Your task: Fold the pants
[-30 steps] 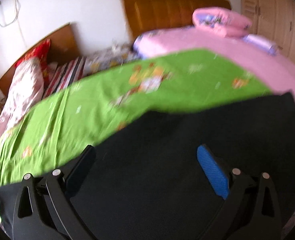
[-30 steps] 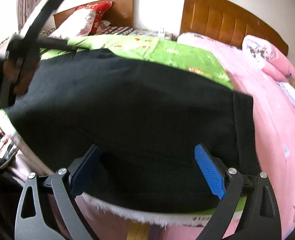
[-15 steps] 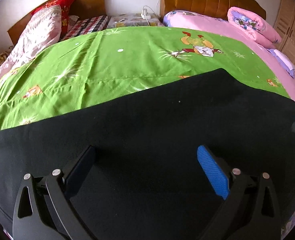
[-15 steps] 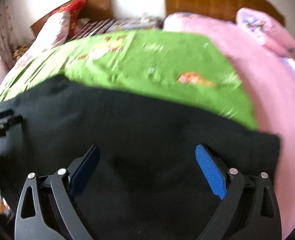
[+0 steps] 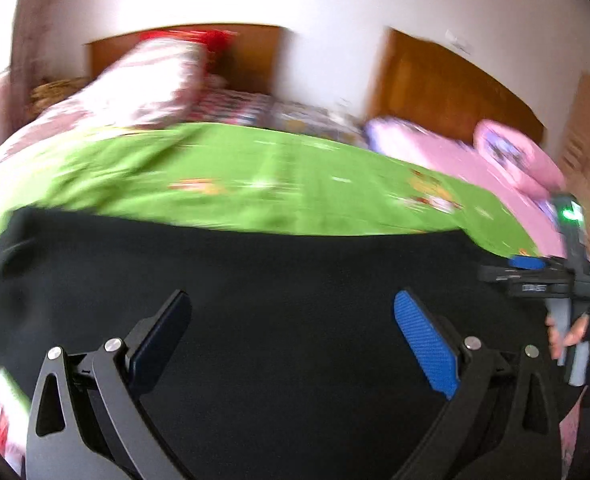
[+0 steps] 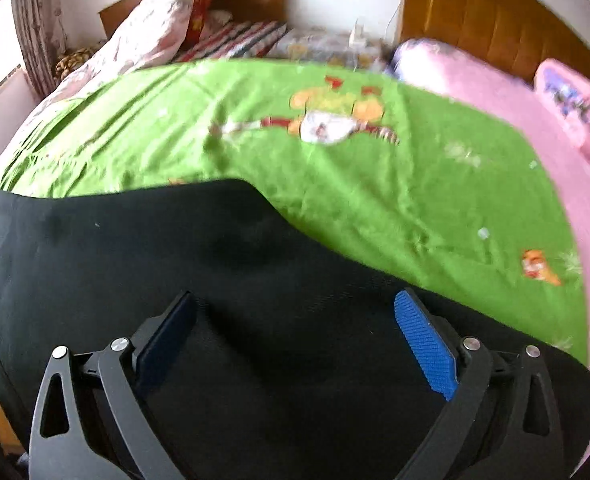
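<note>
Green bedspread (image 6: 375,184) under black pants (image 6: 275,320)

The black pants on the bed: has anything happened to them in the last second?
The pants look unchanged, spread flat on the green sheet. Only the grippers swung about above them: the left gripper and right gripper stayed wide open, gripping nothing.

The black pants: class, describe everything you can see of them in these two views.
The black pants are a dark, matte, finely knit-looking fabric, lying spread flat across the near edge of a green cartoon-print bedsheet. Their far edge runs across the sheet. No waistband or leg opening is clear. The left tongs and right tongs are over them, wide open, gripping nothing; contact cannot be told.
</note>
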A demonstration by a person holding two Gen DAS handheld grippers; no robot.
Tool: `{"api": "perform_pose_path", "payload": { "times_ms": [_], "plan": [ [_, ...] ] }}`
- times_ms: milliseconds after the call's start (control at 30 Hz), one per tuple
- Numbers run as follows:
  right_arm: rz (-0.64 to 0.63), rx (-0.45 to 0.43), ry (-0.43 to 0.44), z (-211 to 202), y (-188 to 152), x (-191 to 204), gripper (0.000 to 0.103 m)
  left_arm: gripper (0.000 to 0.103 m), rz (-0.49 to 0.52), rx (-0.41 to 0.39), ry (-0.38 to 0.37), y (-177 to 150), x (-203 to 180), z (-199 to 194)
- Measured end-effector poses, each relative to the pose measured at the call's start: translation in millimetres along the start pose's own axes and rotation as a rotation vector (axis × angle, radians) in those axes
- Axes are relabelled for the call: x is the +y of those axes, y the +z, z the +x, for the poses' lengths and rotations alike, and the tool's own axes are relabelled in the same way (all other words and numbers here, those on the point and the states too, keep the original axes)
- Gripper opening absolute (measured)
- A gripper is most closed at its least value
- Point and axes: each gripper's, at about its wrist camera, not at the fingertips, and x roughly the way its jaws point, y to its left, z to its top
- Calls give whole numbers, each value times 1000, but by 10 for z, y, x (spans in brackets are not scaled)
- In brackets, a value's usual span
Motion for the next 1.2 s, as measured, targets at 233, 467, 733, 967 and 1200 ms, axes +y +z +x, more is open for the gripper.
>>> {"api": "perform_pose_path", "payload": {
  "times_ms": [233, 467, 733, 967, 1200],
  "plan": [
    [-208, -105, 247, -400, 33, 1251, 96, 101, -436, 23, 174, -267, 1965, -553],
    [-424, -34, 365, -157, -43, 2518, 96, 98, -754, 37, -84, -505, 2819, -554],
    [-421, 10, 348, -59, -161, 2703, 96, 82, -826, 64, -197, -464, 2875, -148],
    [-407, 9, 339, -4, -161, 2699, 96, 75, -853, 15, -206, -438, 3059, 8],
    [-405, 10, 350, 16, -152, 2700, 97, 27, -664, -82, 34, -290, 2574, -446]
  ]
}}
